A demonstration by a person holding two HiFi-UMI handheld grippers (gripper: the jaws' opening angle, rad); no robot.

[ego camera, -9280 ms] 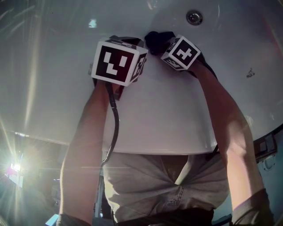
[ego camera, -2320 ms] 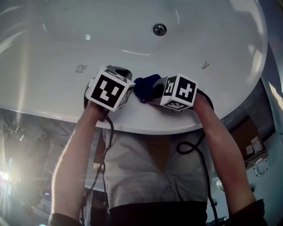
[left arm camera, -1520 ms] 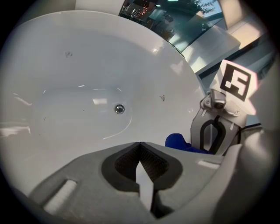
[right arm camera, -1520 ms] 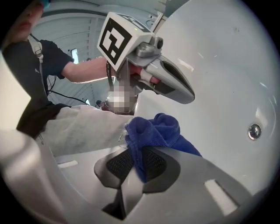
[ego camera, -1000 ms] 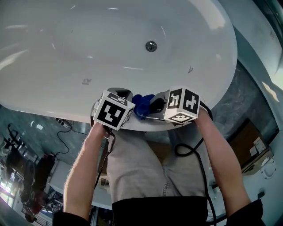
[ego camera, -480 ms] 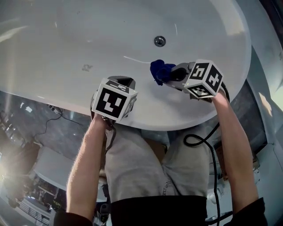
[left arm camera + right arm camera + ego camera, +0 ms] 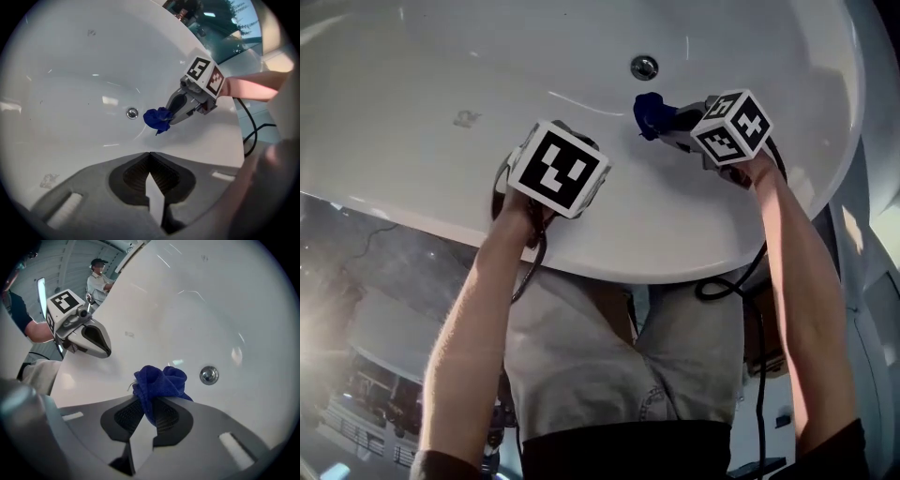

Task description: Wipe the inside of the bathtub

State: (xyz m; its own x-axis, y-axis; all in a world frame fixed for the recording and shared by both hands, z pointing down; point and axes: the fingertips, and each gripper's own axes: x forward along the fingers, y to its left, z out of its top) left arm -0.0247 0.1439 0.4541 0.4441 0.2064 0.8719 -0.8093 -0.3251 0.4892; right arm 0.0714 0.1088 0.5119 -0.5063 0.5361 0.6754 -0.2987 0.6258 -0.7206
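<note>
Pinching blue cloth (image 7: 159, 380) in right gripper (image 7: 144, 412), with left gripper (image 7: 149, 158) closed on nothing; could shed cloth dragging across bathtub (image 7: 412, 66) ahead.

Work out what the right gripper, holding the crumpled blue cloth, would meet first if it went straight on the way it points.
Probably the white bathtub's smooth inner surface, just left of the round metal drain. The right gripper's crumpled blue cloth leads, so it would touch first. Depth is unclear.

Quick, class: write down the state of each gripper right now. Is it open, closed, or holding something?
Left gripper: closed, nothing between its jaws.
Right gripper: closed on the blue cloth.
</note>
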